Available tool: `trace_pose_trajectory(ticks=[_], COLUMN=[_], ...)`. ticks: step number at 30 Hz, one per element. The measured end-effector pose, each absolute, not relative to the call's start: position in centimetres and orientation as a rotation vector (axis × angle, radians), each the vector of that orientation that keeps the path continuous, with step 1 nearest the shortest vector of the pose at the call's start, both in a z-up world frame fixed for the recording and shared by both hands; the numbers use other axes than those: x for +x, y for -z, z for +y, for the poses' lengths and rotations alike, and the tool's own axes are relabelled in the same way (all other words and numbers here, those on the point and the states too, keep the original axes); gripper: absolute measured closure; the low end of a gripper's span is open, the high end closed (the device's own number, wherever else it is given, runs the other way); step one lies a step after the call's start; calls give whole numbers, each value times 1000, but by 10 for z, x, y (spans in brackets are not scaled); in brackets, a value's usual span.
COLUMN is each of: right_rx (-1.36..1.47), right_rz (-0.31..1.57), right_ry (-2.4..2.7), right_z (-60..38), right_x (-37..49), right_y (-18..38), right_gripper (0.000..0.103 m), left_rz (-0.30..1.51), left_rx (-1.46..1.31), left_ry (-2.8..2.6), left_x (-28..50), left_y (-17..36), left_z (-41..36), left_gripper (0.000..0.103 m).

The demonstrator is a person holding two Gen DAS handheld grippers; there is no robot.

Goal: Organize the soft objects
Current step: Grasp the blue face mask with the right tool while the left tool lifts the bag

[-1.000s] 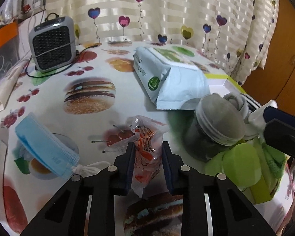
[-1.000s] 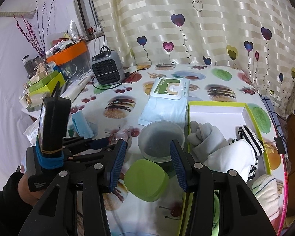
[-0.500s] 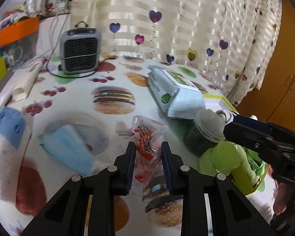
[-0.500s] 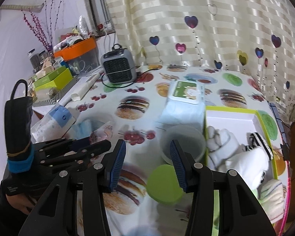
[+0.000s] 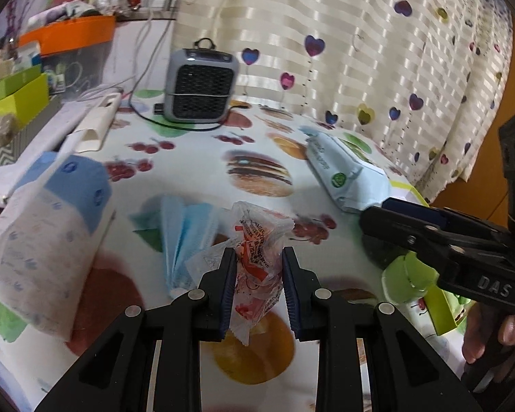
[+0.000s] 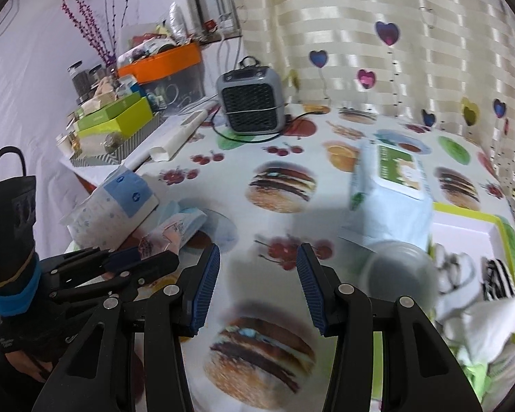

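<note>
On tablecloth (image 5: pixel 195 178): 1 mask (image 5: pixel 185 233), 1 wipes pk (image 5: pixel 346 178); left gripper (image 5: pixel 258 274) fingers clamping 1 wrapper (image 5: pixel 257 257), right gripper (image 6: pixel 257 286) fingers apart, empty.

left gripper (image 5: pixel 259 274): black plastic arms, dark blue ridged pads, round silver screws | right gripper (image 6: pixel 259 276): same black arms, blue ridged pads, silver screws, white letters DAS on its side | left handle: blue band, black cable loop
</note>
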State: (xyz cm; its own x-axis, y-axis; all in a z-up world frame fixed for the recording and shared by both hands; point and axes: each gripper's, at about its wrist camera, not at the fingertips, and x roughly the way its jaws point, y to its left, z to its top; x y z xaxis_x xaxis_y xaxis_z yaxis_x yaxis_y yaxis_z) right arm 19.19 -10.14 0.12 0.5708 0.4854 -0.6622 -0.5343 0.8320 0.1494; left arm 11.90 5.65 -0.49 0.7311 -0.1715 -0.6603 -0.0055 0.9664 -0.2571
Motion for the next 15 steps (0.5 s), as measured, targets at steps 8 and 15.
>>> trace_pose_trajectory(ticks=[8, 15], right_rx=[-99, -99], right_rz=[811, 856], right_ry=[-663, -715], right_z=[-65, -47], right_x=[208, 209], right_y=[15, 26], right_gripper=[55, 55], left_rz=[751, 740], left_rx=[-285, -310], left_ry=[67, 111], left_x=[107, 86], left_y=[12, 10], left_z=[81, 87], left_gripper=[78, 79])
